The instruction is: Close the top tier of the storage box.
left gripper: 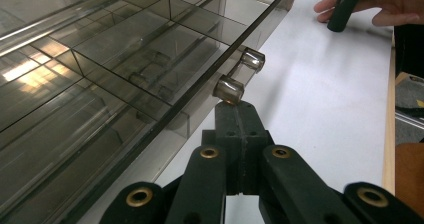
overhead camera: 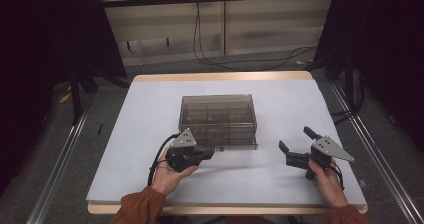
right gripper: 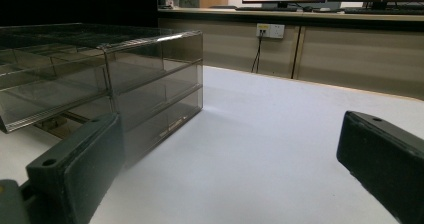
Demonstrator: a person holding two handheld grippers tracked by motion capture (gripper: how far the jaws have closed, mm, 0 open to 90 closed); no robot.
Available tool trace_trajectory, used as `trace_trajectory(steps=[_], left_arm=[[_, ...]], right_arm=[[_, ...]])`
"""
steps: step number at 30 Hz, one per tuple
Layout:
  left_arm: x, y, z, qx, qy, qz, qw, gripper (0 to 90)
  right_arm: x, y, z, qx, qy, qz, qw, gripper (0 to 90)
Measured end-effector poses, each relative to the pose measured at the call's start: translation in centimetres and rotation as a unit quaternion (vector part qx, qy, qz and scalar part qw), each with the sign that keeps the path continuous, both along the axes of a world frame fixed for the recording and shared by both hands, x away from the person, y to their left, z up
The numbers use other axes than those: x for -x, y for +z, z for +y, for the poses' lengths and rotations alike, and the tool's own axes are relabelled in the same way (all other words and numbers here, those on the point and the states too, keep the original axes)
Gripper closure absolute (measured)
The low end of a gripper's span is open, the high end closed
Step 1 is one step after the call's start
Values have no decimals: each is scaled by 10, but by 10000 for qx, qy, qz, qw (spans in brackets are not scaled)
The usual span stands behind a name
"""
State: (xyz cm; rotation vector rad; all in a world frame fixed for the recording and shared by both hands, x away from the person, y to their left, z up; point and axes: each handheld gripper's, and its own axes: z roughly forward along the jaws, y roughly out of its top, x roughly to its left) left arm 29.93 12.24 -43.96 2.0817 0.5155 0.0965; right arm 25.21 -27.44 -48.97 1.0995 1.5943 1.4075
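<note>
Nearest the high camera, two forearms in rust-coloured sleeves are seen coming in over the near edge of the tabletop (overhead camera: pixel 150 109), each hand carrying a gripper.

At the left, the left gripper (overhead camera: pixel 209 154) is held low over the white surface, with its grey three-cornered plate uppermost and its cable looped beside the wrist. Its fingers (left gripper: pixel 227 134) are brought fully together, pad against pad, and nothing is clamped between them. In the left gripper view their closed tip is placed just beneath the small clear handle (left gripper: pixel 239 75) that juts from the front edge of a pulled-out drawer; whether the tip actually touches the handle cannot be told.

In the middle, the smoky transparent drawer box (overhead camera: pixel 218 119) is set on the tabletop, a little beyond both grippers. Its stacked drawers are divided into compartments, and the lower drawer front is seen standing slightly forward of the box on the near side.

At the right, the right gripper (overhead camera: pixel 295 140) is held near the tabletop, well apart from the box. Its fingers (right gripper: pixel 75 169) are spread wide and nothing is held between them; in the right gripper view the near corner of the box is seen beyond the finger at that view's left.
</note>
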Motion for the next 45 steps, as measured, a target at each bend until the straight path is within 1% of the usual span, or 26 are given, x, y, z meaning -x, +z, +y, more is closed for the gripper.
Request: trace_trajectory(steps=[1,2,9,15,16,17,19,20,21,22,30,32,36,38,45], left_arm=[[-1,0,1,-64,-32,-24,10000,900],[-1,0,1,-72,-4,-7,10000,900],[-4,-1,1,-24,3,-9,10000,900],[-8,-1,1,-74,33,-2,10000,900],[-9,-2,0,-30,68,38,10000,900],[-9,-2,0,-30,68,38,10000,900],[-9,-1,0,-66,50,19,10000,900],[-10,-1,-1,-46,67,8,10000,900],[-10,-1,-1,-87,49,-2,9999,900],[-11,-1,-2,-47,71,22,10000,900],[-14,-1,-3,-67,52,2,10000,900],[-14,-1,-3,-27,79,13,10000,900],[-16,-1,-3,-83,51,-12,10000,900],[-17,-1,-3,-107,111,7,9999,900],[-18,-1,-1,-34,99,-22,9999,900]], right_arm=[[0,0,0,0,0,0,10000,0],[0,0,0,-4,-3,13,10000,0],[0,0,0,-2,-3,13,10000,0],[0,0,0,-3,-2,13,10000,0],[0,0,0,-9,-6,15,10000,0],[0,0,0,-7,-6,12,10000,0],[0,0,0,2,-17,21,10000,0],[1,0,0,0,-16,26,10000,0],[0,0,0,-7,-1,11,10000,0],[0,0,0,0,-2,1,10000,0],[0,0,0,-8,-1,11,10000,0],[0,0,0,-8,-4,15,10000,0],[0,0,0,-8,-1,12,10000,0],[0,0,0,-3,0,8,10000,0],[0,0,0,-10,0,8,10000,0]])
